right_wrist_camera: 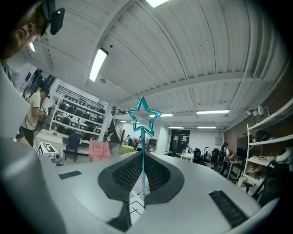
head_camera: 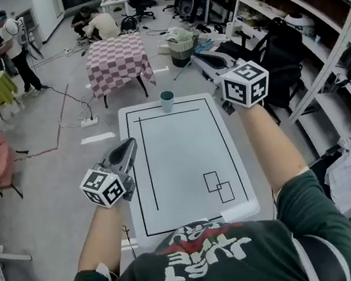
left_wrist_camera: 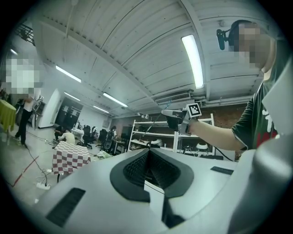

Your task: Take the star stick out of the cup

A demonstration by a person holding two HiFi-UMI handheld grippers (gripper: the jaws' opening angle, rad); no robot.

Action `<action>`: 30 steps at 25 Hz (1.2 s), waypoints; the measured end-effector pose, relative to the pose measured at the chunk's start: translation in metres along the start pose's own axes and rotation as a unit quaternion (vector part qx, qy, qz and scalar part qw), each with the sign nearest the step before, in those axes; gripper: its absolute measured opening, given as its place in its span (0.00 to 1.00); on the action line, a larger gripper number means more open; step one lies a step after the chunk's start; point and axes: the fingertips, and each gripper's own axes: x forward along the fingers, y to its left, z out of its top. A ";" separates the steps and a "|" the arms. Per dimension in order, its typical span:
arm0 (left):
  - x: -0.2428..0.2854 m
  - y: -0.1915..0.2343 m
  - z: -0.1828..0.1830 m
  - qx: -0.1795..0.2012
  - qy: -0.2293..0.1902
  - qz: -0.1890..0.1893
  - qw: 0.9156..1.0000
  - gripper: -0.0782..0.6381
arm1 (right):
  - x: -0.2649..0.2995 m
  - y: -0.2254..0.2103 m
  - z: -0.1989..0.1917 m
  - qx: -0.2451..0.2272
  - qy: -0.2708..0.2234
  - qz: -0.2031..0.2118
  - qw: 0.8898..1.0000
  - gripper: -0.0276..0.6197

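While the star stick [right_wrist_camera: 143, 153] (teal) sits clamped, the cup [head_camera: 167, 100] stands apart.

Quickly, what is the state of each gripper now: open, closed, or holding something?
Left gripper: closed, nothing between its jaws.
Right gripper: closed on the star stick.

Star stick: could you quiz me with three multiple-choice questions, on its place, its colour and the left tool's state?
1. Where is the star stick? A in a vase; B in the right tool; C in a drawer.
2. Its colour? A red; B teal; C yellow.
3. The left tool, how are its jaws? A shut, empty; B wide apart; C on a spoon.
Answers: B, the right tool's jaws clamp its stem; B, star and stem show teal; A, the jaws meet with nothing between.
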 end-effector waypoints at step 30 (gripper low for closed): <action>-0.001 -0.274 -0.196 -0.056 0.114 0.116 0.985 0.12 | -0.330 0.057 -0.229 0.190 0.067 0.152 0.968 0.11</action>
